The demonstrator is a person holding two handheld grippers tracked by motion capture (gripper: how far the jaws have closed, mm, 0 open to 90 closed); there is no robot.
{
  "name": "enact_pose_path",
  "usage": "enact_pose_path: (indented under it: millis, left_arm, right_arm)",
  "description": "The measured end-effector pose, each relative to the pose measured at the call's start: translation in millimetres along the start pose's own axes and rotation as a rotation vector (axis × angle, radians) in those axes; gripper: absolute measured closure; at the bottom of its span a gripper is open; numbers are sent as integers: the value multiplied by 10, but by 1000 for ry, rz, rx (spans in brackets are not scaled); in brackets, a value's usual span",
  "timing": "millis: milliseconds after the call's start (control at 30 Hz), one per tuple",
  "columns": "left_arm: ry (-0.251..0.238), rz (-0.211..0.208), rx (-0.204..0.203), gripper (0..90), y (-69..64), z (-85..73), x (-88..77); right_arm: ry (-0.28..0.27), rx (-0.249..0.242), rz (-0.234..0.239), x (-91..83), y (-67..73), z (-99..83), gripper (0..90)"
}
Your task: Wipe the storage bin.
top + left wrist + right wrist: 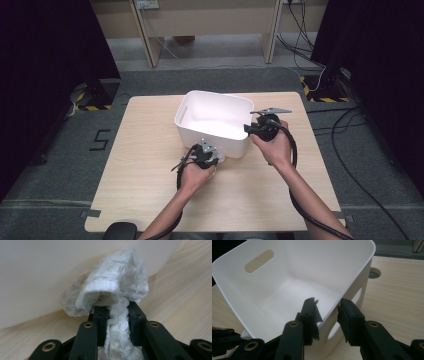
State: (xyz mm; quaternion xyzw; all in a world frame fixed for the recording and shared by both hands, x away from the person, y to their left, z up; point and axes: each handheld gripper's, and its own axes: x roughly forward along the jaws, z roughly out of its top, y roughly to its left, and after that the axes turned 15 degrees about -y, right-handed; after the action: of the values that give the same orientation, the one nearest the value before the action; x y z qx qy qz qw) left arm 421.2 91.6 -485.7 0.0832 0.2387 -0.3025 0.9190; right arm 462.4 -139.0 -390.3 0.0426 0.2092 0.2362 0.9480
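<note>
Pale wood table (150, 165) carries a white bin (214, 121) at its middle. My left gripper (115, 312), against the bin's near wall, pinches a white knitted cloth (117, 282). My right gripper (327, 311) straddles the bin's right rim, jaws spread, wrist angled inward.

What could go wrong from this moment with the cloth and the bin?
1. The left claw pinches only a strand of the white knitted cloth; the bunched rest could slip free on lifting.
2. The right claw straddles the white bin's rim with its jaws apart; closing or pulling there could tilt or drag the empty bin.
</note>
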Motion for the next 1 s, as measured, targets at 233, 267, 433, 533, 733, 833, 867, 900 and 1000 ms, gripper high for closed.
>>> enact_pose_path:
  millis: [233,267,433,533,733,833,867,900,1000]
  left_arm:
    - [-2,-6,2,729,-2,8,-3]
    - [-4,-6,1,729,0,12,-8]
    - [-16,-5,9,730,-7,55,-49]
    - [-24,-5,10,730,-6,91,-86]
    - [-44,-1,18,730,-18,161,-155]
    - [-57,0,23,730,-20,199,-189]
    - [-64,0,20,730,-23,210,-198]
    - [-65,0,22,730,-22,221,-208]
    - [-72,2,20,730,-23,243,-228]
  right_arm:
    - [0,0,1,-2,-1,-1,665]
    - [-1,0,1,-1,-1,-1,665]
    - [0,2,1,-1,-4,0,665]
    - [-1,0,1,-1,-5,-1,665]
    - [-1,3,1,-2,-5,-1,665]
    - [-2,3,1,-1,-8,-1,665]
    - [0,5,0,-1,-6,-1,665]
    - [0,5,0,-1,-6,0,665]
    - [0,6,0,0,-8,0,665]
